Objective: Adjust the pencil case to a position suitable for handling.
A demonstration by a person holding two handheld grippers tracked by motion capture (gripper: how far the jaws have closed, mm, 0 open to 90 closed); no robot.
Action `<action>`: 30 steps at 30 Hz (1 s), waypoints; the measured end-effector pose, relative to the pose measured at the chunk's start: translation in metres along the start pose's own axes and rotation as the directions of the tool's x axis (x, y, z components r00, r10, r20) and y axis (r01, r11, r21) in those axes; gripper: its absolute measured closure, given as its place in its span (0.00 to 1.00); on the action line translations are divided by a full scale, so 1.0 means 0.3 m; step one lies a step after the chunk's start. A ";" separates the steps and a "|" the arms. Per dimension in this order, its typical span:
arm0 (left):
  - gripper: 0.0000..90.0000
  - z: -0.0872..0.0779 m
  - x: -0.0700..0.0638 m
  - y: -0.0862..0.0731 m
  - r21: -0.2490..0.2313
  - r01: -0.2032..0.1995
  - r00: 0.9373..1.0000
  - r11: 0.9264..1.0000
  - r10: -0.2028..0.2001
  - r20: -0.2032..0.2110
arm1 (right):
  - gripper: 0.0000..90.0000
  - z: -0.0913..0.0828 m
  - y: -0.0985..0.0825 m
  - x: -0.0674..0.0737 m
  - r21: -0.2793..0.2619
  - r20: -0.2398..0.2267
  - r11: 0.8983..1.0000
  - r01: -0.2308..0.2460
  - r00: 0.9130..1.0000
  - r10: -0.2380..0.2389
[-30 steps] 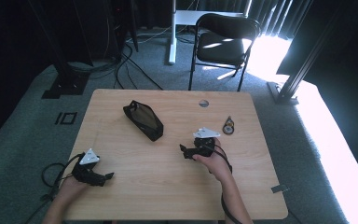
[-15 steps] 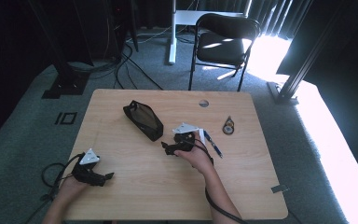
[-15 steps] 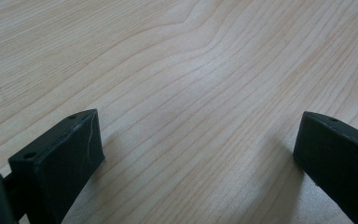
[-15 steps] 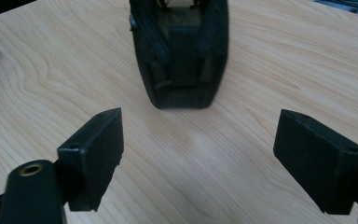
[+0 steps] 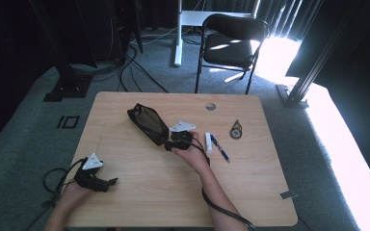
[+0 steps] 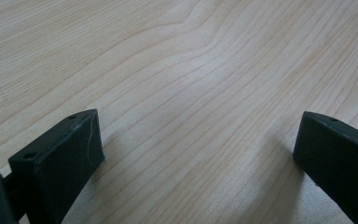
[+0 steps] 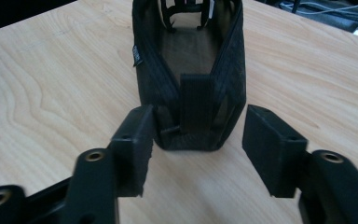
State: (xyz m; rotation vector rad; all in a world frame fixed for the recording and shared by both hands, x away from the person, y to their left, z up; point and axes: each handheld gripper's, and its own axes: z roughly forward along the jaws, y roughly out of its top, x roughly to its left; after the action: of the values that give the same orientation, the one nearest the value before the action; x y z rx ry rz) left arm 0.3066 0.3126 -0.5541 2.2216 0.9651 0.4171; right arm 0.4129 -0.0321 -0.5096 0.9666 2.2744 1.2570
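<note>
Right gripper (image 7: 196,135) sits at the near end of the black pouch (image 7: 191,70) mid-surface, jaws just closing, half open around that end, left pad touching, right one apart. Left gripper (image 6: 196,154) rests wide open over bare surface (image 6: 191,70), holding nothing.

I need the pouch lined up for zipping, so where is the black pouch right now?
In the high view the black pouch lies left of the table's centre, slanting from far left toward the middle. Its near end sits between the right gripper's half-open jaws.

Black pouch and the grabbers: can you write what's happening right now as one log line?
right gripper: jaws closing around end of black pouch, not yet pressing | left gripper: open over table | pen: untouched
</note>
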 end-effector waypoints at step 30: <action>0.02 -0.002 -0.002 -0.002 0.001 -0.003 1.000 1.000 0.003 0.003 | 0.81 0.023 -0.001 0.023 0.102 -0.055 0.995 0.008 0.998 -0.003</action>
State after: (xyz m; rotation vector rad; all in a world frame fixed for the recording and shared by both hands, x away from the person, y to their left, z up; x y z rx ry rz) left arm 0.3057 0.3128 -0.5541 2.2242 0.9602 0.4146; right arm 0.4122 -0.0232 -0.5135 0.9716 2.4023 1.1887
